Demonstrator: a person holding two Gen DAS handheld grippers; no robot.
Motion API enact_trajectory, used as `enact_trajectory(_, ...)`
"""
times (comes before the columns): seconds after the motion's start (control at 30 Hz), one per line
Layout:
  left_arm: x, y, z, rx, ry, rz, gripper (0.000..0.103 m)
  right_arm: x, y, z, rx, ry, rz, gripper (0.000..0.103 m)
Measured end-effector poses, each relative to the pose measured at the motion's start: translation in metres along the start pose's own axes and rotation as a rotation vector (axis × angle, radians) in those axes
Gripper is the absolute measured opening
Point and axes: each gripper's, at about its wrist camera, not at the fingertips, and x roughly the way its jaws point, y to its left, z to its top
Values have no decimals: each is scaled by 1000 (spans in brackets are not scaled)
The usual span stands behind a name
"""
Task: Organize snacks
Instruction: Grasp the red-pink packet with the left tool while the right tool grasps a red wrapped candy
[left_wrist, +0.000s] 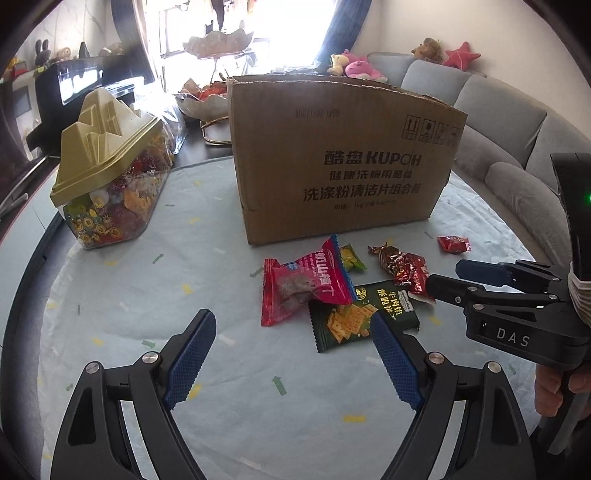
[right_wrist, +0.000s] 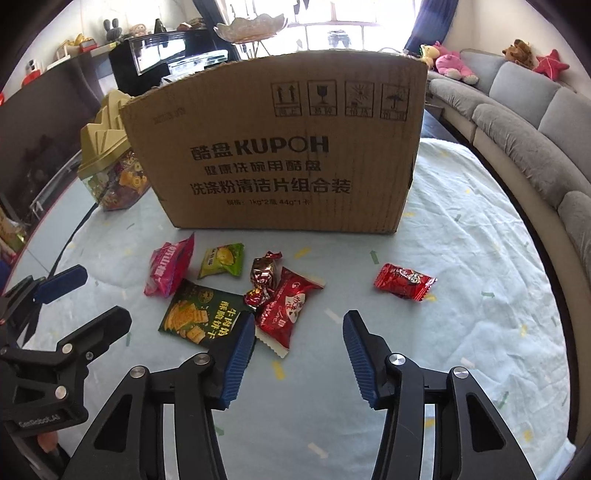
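Observation:
Several snack packets lie on the table in front of a cardboard box (left_wrist: 340, 158) (right_wrist: 280, 147): a pink packet (left_wrist: 303, 284) (right_wrist: 170, 269), a dark green cracker packet (left_wrist: 354, 317) (right_wrist: 199, 314), a small yellow-green packet (left_wrist: 351, 258) (right_wrist: 221, 260), a brown foil candy (left_wrist: 399, 262) (right_wrist: 264, 275), a red packet (right_wrist: 288, 310) and a small red candy (left_wrist: 453, 244) (right_wrist: 404, 281) off to the right. My left gripper (left_wrist: 293, 332) (right_wrist: 96, 295) is open and empty, just short of the green packet. My right gripper (right_wrist: 299, 332) (left_wrist: 443, 277) is open and empty, near the red packet.
A clear candy jar with a gold lid (left_wrist: 107, 184) (right_wrist: 110, 162) stands left of the box. The table wears a pale blue cloth (left_wrist: 147, 295) (right_wrist: 461, 258). A grey sofa (left_wrist: 498, 122) (right_wrist: 517, 129) curves along the right. A tiered dish (left_wrist: 218, 48) stands behind the box.

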Motion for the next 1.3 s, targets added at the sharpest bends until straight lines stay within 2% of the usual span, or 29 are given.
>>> enact_trajectory(0.4, 26, 1, 9, -14, 23, -16, 86, 20, -1, 5, 32, 37, 43, 44)
enact_trajectory(0.6, 38, -2, 14, -22, 25, 16, 86, 18, -8, 6, 26, 19, -12, 44)
enact_trajectory(0.9, 61, 7, 28, -64, 47, 77, 86, 34, -12, 16, 20, 39, -38, 41)
enact_trajectory(0.97, 64, 11, 30, -79, 48, 74, 77, 38, -11, 19, 19, 37, -44, 40)
enact_trajectory(1.1, 67, 15, 33, -84, 45, 74, 72, 44, -8, 26, 11, 35, -53, 35)
enact_trajectory(1.17, 67, 18, 33, -92, 36, 67, 64, 45, -7, 29, 5, 35, -54, 30)
enact_trajectory(1.3, 67, 25, 33, -119, 24, 41, 61, 47, -2, 30, -4, 31, -61, 24)
